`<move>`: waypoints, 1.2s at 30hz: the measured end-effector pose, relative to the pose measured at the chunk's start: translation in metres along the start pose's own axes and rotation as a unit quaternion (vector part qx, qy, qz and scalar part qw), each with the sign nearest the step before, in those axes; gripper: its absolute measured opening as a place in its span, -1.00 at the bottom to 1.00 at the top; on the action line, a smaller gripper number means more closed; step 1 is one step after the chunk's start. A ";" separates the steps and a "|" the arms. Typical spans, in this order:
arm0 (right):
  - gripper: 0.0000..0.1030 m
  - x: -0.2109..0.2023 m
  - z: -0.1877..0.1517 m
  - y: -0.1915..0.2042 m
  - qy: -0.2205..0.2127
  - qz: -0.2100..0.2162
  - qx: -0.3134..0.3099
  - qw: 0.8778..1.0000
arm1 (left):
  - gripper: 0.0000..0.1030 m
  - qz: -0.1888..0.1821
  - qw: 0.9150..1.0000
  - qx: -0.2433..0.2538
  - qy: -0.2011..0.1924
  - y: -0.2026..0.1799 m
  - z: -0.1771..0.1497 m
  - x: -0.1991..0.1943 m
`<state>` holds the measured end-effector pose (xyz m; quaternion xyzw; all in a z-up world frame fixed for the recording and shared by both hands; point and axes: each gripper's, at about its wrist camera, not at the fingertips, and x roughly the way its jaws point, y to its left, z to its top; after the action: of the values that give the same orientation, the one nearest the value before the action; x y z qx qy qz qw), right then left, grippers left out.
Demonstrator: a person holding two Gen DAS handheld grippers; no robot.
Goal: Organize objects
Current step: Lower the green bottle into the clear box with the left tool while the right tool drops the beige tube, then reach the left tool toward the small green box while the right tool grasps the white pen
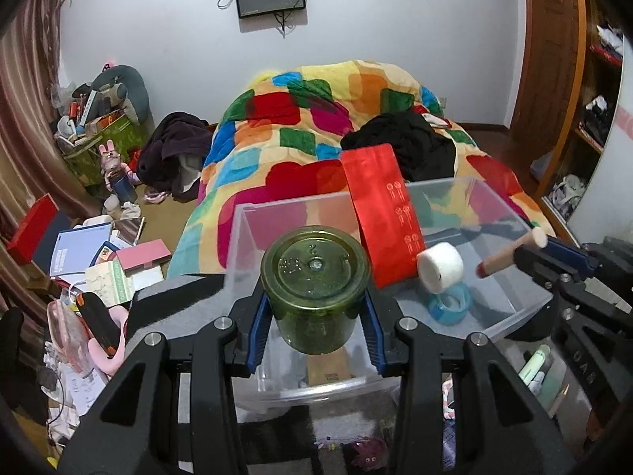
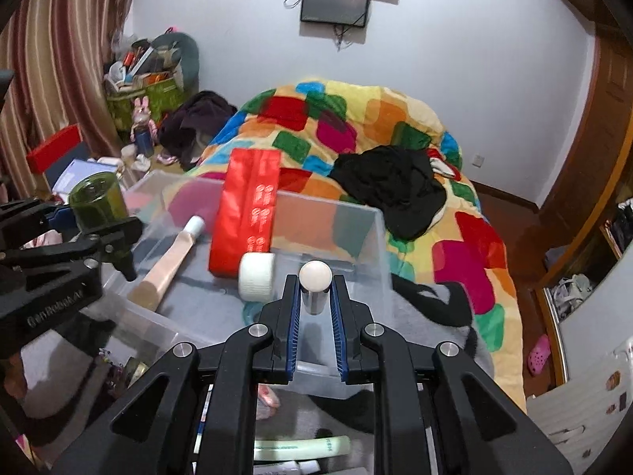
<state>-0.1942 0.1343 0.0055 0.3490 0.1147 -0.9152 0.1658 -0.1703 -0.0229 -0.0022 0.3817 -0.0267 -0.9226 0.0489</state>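
My left gripper (image 1: 315, 308) is shut on a green glass jar (image 1: 314, 289), held sideways with its base toward the camera over the near end of a clear plastic bin (image 1: 253, 237). The jar also shows in the right wrist view (image 2: 99, 200). My right gripper (image 2: 315, 297) is shut on a small tube with a white round cap (image 2: 315, 275), held over the same bin (image 2: 368, 245); it shows in the left wrist view (image 1: 510, 253). In the bin lie a red pouch (image 1: 381, 213), a white tape roll (image 1: 440, 267), a blue tape roll (image 1: 451, 304) and a beige tube (image 2: 168, 265).
A bed with a multicoloured blanket (image 1: 316, 126) and black clothes (image 1: 399, 146) lies behind the bin. Books and boxes (image 1: 99, 257) clutter the floor at left. A wooden wardrobe (image 1: 554, 59) stands at right. More tubes (image 2: 300, 447) lie below the bin.
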 end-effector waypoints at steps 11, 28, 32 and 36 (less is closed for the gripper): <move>-0.08 -0.023 -0.005 0.016 -0.025 0.023 -0.039 0.999 | 0.35 -0.025 1.000 0.007 -0.017 -0.008 -0.009 -0.023; 0.40 -0.062 -0.029 -0.008 -0.023 0.056 0.010 0.998 | 0.64 -0.046 0.998 -0.045 -0.012 0.017 -0.046 -0.061; 0.40 -0.060 -0.043 -0.017 -0.002 0.060 0.031 0.998 | 0.64 -0.059 0.996 -0.059 0.015 0.021 -0.063 -0.053; 0.40 -0.055 -0.063 -0.025 0.027 0.058 0.049 0.997 | 0.64 -0.064 0.995 -0.061 0.039 0.019 -0.080 -0.043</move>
<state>-0.1277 0.1894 -0.0009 0.3873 0.0534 -0.8988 0.1982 -0.0823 -0.0384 -0.0266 0.4145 0.0562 -0.9082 0.0136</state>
